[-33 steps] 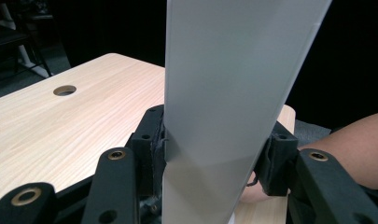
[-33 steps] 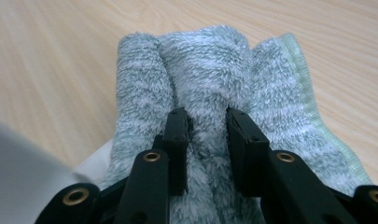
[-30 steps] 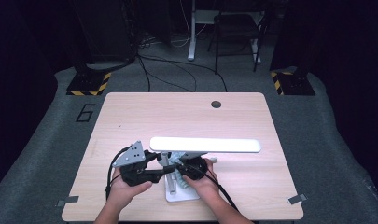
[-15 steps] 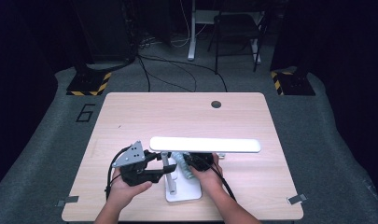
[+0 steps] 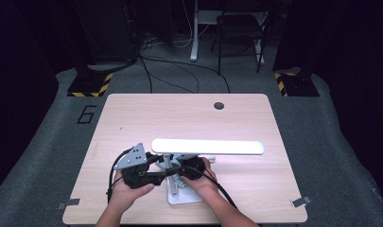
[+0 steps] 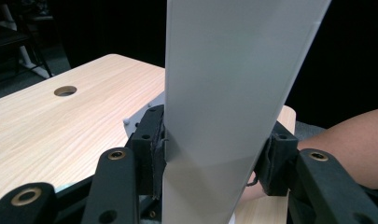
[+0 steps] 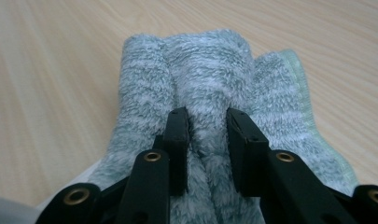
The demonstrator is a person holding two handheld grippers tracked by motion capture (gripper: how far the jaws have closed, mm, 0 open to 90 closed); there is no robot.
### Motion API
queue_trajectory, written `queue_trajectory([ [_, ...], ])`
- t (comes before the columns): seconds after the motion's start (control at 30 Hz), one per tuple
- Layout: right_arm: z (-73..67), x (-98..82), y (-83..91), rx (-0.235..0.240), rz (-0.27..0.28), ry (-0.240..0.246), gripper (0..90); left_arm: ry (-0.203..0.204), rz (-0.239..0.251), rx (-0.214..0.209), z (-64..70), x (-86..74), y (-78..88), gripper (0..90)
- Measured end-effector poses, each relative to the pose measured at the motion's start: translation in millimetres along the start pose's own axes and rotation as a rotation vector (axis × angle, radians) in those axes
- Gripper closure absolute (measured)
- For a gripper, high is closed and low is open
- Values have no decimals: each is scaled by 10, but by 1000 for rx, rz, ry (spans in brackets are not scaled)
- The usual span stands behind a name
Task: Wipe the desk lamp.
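Meanwhile, near the front edge of the light wooden table (image 5: pixel 132 118): left gripper (image 6: pixel 210 158) clamped on the long flat white lamp head (image 5: pixel 208 146), right gripper (image 7: pixel 207 123) pinching the fluffy grey-green cloth (image 7: pixel 196 65) over the lamp's white base (image 5: pixel 191 197); hard wiping risks twisting the head or slipping the thin fold loose.
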State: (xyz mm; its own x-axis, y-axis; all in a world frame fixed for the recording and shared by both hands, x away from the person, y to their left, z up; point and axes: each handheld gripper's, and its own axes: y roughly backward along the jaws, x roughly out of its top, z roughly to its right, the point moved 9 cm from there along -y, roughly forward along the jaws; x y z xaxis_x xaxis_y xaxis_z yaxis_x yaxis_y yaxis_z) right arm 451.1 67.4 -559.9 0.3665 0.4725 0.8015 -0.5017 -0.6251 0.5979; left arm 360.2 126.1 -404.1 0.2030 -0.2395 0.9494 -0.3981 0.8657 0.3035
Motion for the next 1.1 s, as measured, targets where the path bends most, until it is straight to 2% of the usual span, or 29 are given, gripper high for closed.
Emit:
queue_trajectory([
  [0.03,40,0,-2,-17,-2,-2,707,2,0,0,4,-1,-1,519],
  [0.13,171,-15,-6,-42,-8,-67,717,-1,0,1,2,-2,3,519],
  [0.17,246,-41,-14,-78,-27,-58,718,-1,0,2,1,-2,4,520],
  [0.23,317,-54,-12,-83,-14,-106,718,-1,0,1,2,-2,2,520],
  [0.3,367,-71,7,-98,-34,-101,717,-2,0,0,2,-2,2,520],
  [0.33,387,-69,7,-106,-24,-105,716,-4,1,1,-2,-2,3,519],
  [0.5,430,-82,16,-103,-29,-127,713,9,8,-6,-1,-5,4,516],
  [0.73,434,-83,15,-97,-23,-129,711,33,-5,-48,-18,-60,-8,493],
  [0.87,442,-76,15,-83,-15,-140,711,16,-9,-40,-13,-61,-11,504],
  [0.93,449,-73,18,-63,-18,-163,712,12,-7,-35,-7,-59,-15,509],
  [1.1,493,-17,-26,-74,-18,-153,713,6,-6,-46,-18,-62,-9,510],
])
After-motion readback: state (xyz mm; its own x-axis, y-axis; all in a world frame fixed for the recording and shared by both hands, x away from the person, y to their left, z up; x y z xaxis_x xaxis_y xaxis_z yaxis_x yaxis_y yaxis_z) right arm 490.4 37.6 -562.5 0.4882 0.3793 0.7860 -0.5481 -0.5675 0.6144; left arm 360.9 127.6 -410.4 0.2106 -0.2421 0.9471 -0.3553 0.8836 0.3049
